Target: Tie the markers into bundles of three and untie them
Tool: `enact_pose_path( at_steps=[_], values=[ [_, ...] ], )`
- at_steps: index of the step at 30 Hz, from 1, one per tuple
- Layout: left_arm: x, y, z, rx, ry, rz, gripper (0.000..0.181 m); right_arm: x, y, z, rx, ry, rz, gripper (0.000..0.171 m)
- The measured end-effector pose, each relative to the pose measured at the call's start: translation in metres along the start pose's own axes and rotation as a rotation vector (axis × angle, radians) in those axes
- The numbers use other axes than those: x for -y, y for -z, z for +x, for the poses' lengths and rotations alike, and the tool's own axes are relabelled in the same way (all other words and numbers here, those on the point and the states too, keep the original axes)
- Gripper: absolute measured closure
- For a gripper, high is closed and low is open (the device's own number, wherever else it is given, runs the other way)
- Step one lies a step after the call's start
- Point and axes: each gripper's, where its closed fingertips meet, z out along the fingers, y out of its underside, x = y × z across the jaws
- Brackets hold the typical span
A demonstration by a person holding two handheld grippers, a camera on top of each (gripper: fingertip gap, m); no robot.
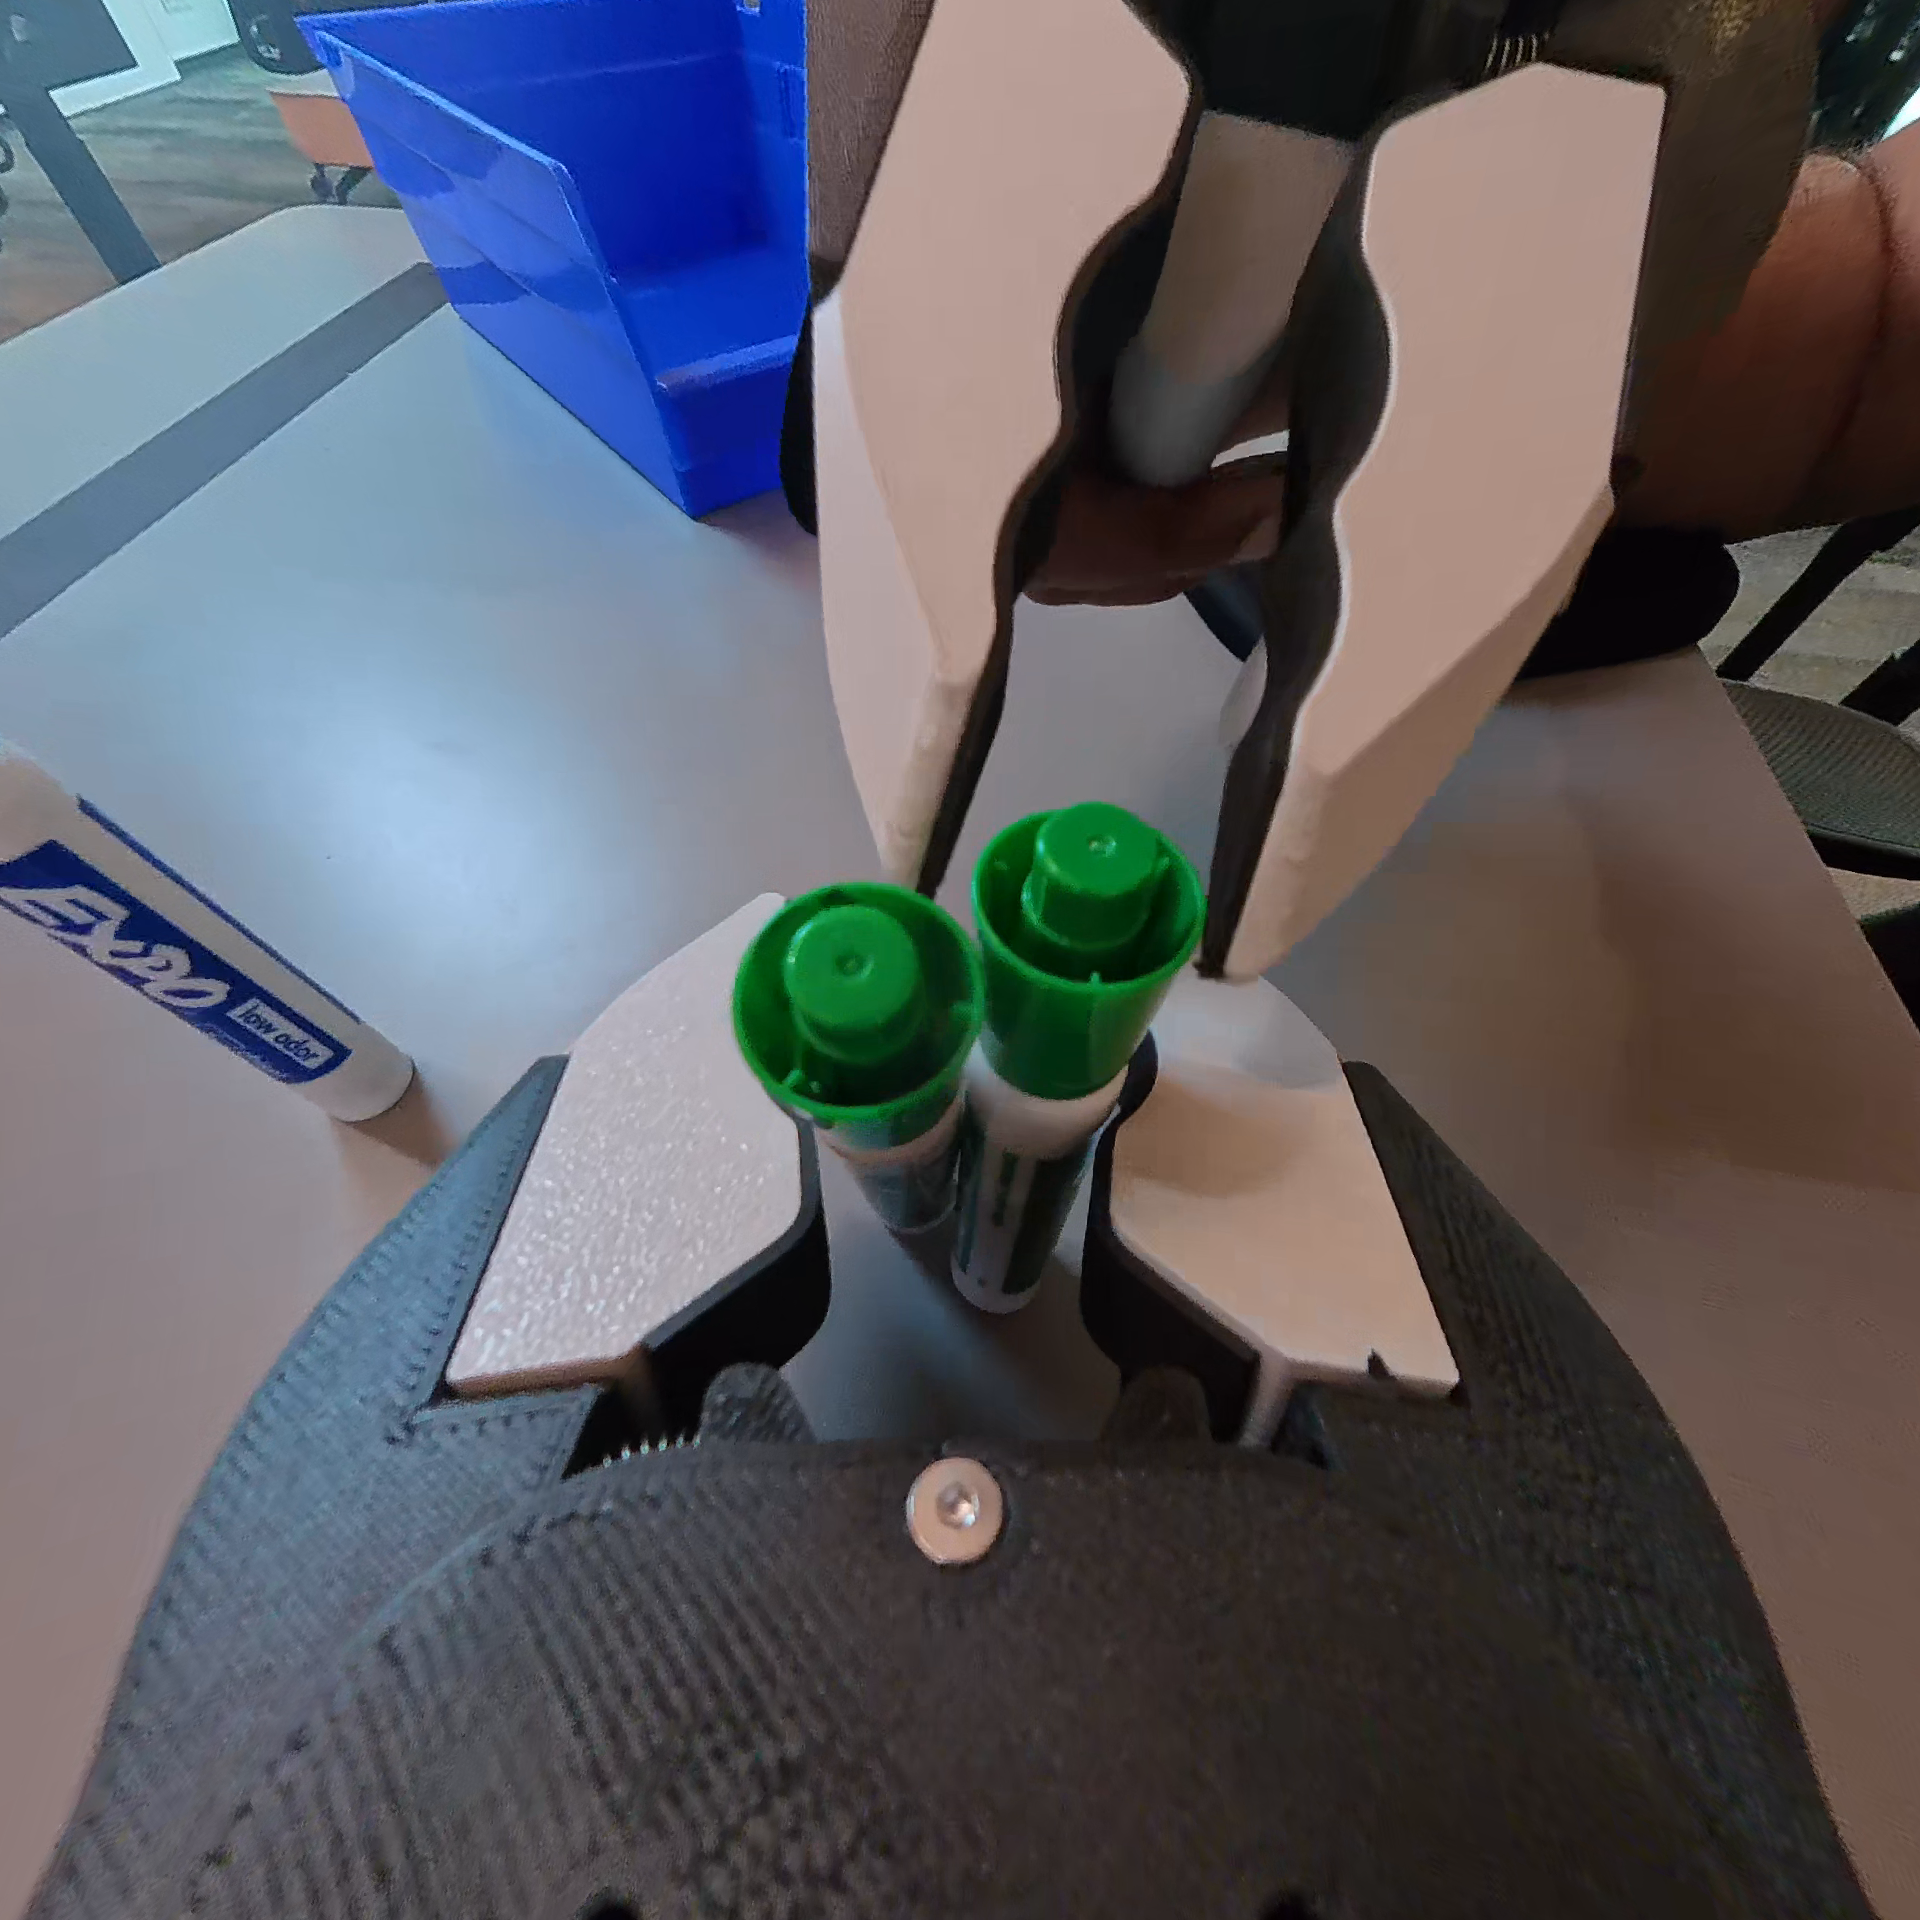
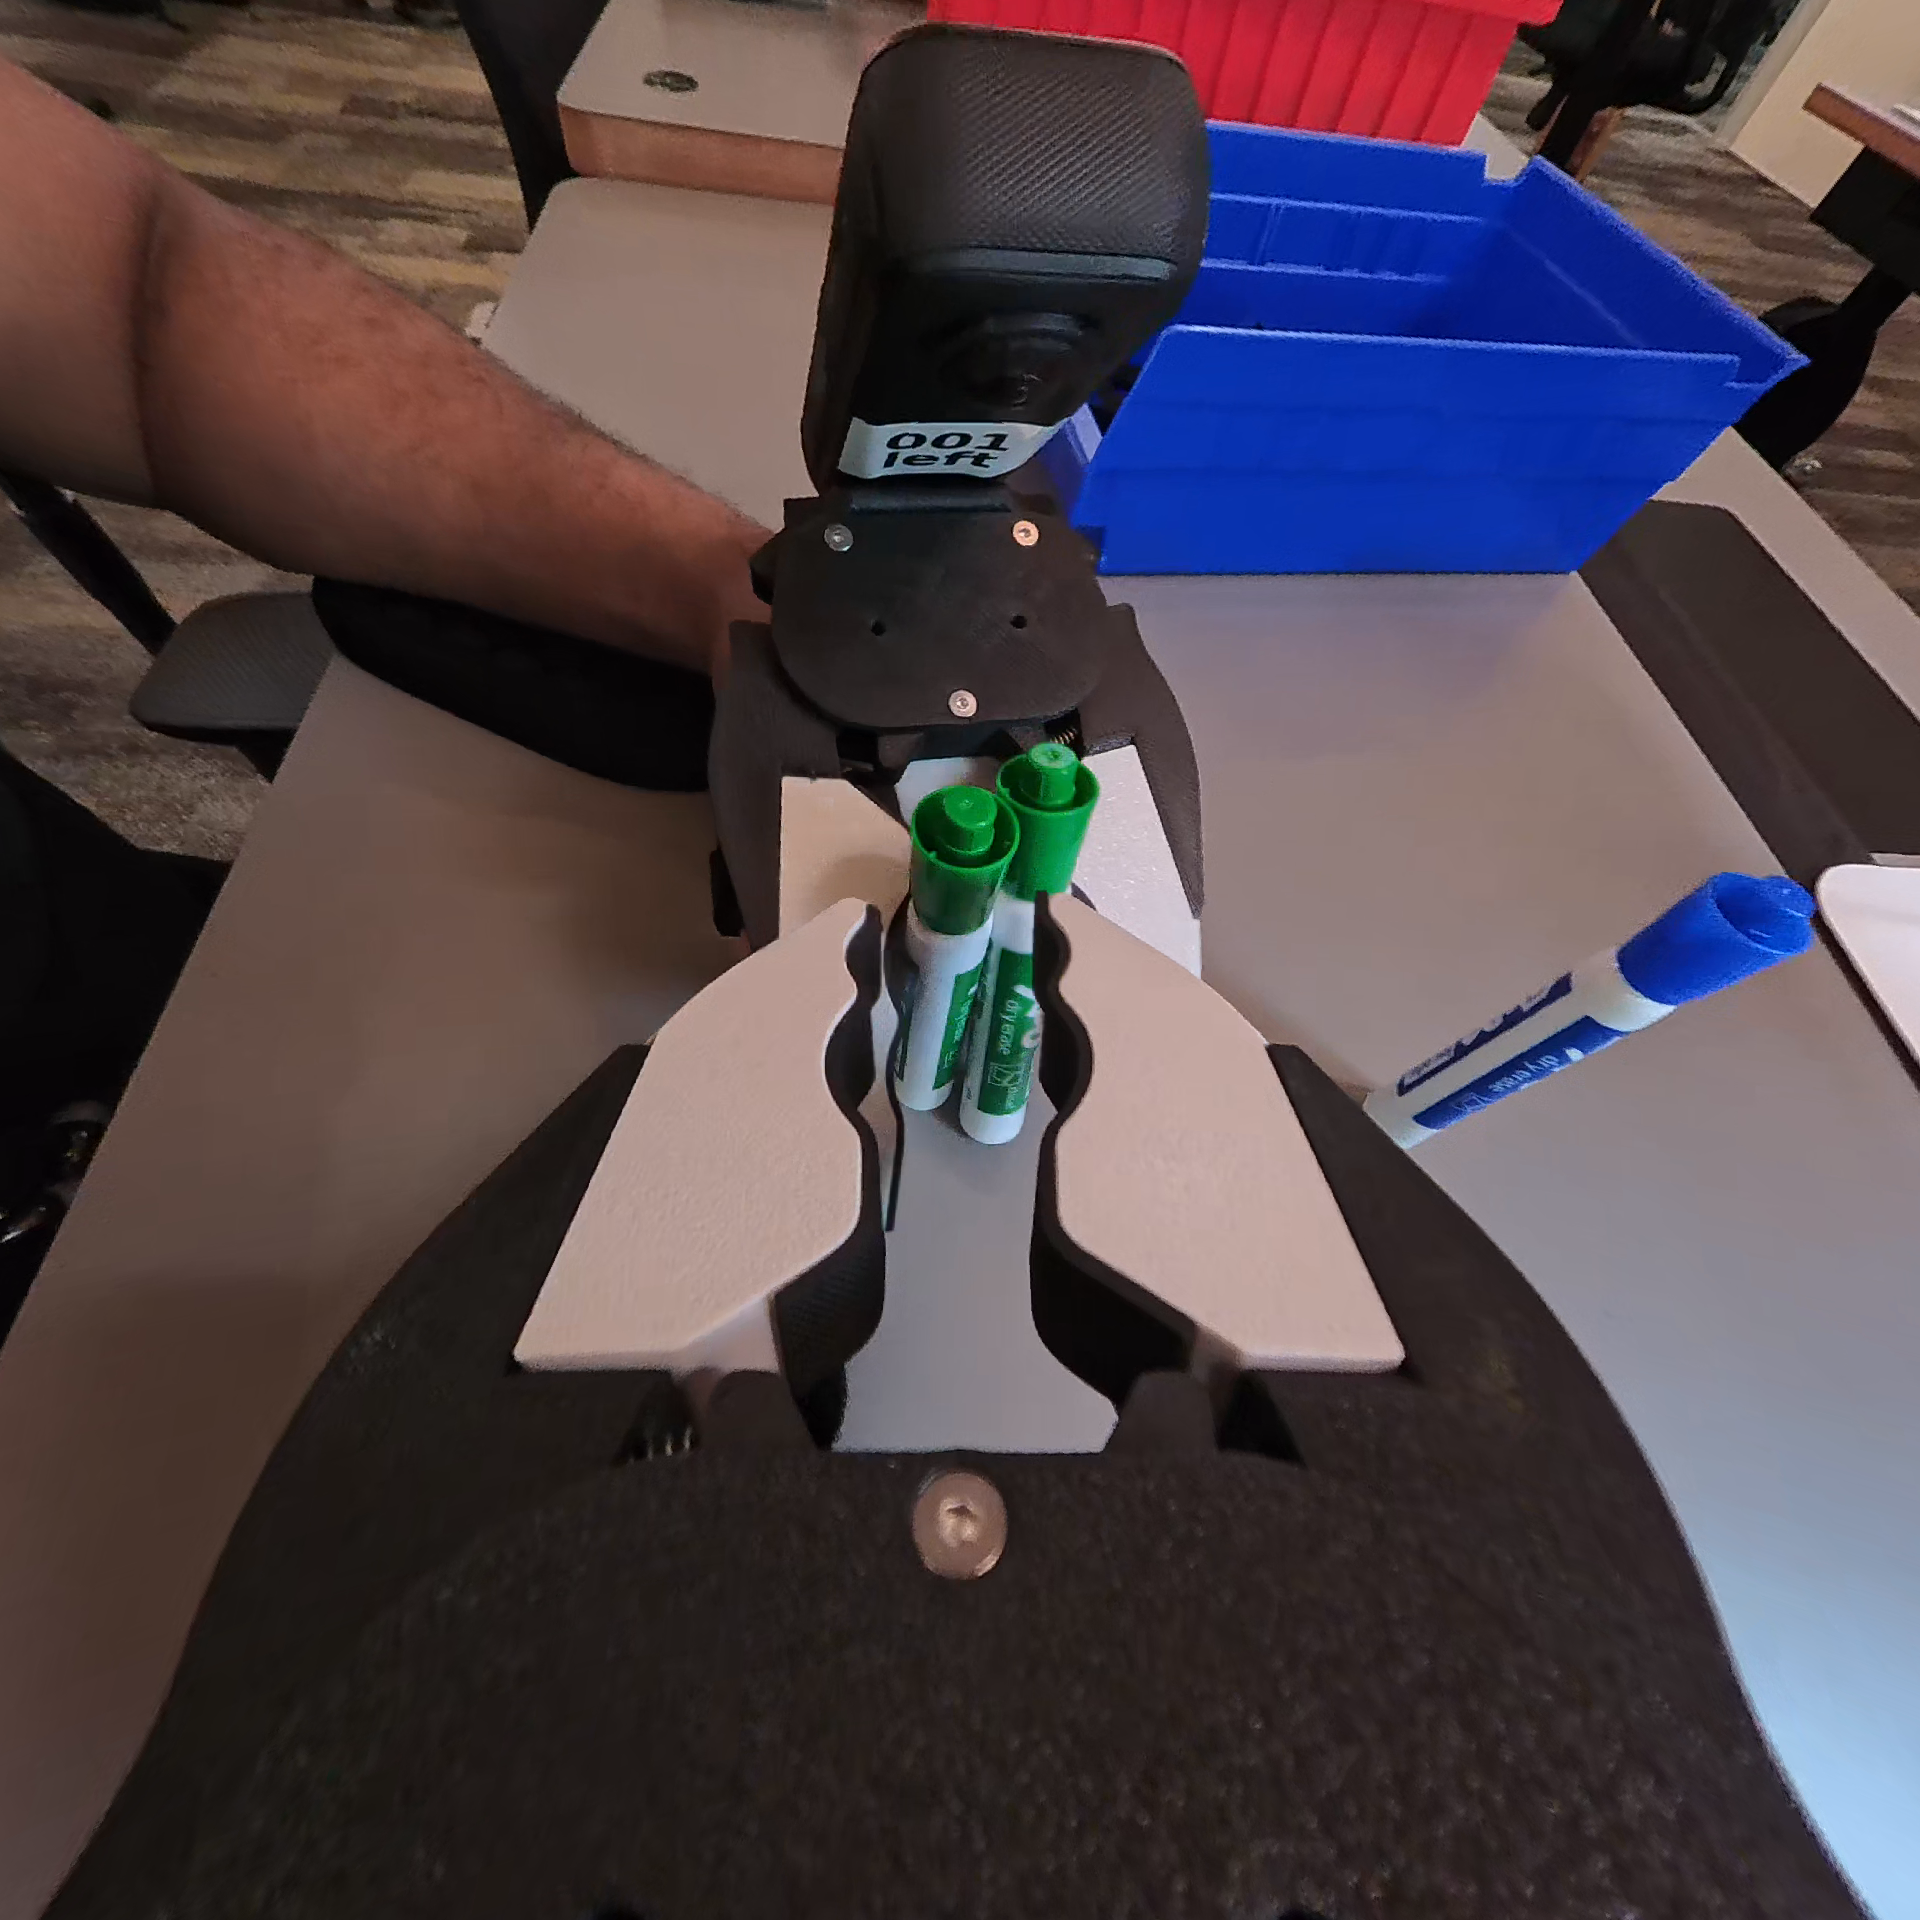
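Observation:
Two green-capped markers (image 1: 852,987) stand side by side, caps up, on the grey table (image 1: 416,727). My left gripper (image 1: 997,966) is shut on their white barrels. My right gripper (image 1: 1065,925) comes in from the opposite side with its jaws apart, straddling the caps. In the right wrist view the green markers (image 2: 977,1039) sit between the right gripper's (image 2: 961,914) fingertips, with the left gripper (image 2: 987,894) behind them. A thin black strip runs along the right gripper's inner finger edges; I cannot tell whether it is a band. A blue-capped marker (image 2: 1590,1008) lies loose on the table; it also shows in the left wrist view (image 1: 208,935).
A blue bin (image 2: 1403,416) stands on the table behind the left gripper, also seen in the left wrist view (image 1: 582,260). A red bin (image 2: 1247,52) is farther back. A person's forearm (image 2: 312,416) reaches in from the left. A white flat object (image 2: 1870,935) sits at the right edge. About 6 centimeters separates my left fingertips from my right. The blue-capped marker (image 2: 1590,1008) lies around 10 centimeters away from my left fingertips.

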Motion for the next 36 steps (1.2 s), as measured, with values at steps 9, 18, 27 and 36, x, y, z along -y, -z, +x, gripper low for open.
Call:
enact_pose_path(
  at_steps=[9,18,27,36],
  values=[
    [0.004,-0.005,0.0,-0.002,-0.002,0.012,0.124,0.006,-0.004,0.008,-0.039,-0.028,0.058,0.122],
    [0.007,-0.005,0.003,-0.023,-0.009,0.021,0.121,0.006,-0.01,0.008,0.009,-0.031,0.135,0.122],
    [0.006,-0.003,0.001,-0.015,0.002,0.024,0.122,0.003,-0.01,0.013,-0.007,-0.029,0.129,0.125],
    [0.003,0.0,0.002,-0.022,-0.001,0.027,0.119,0.006,-0.007,0.013,-0.027,-0.039,0.126,0.125]
  ],
)
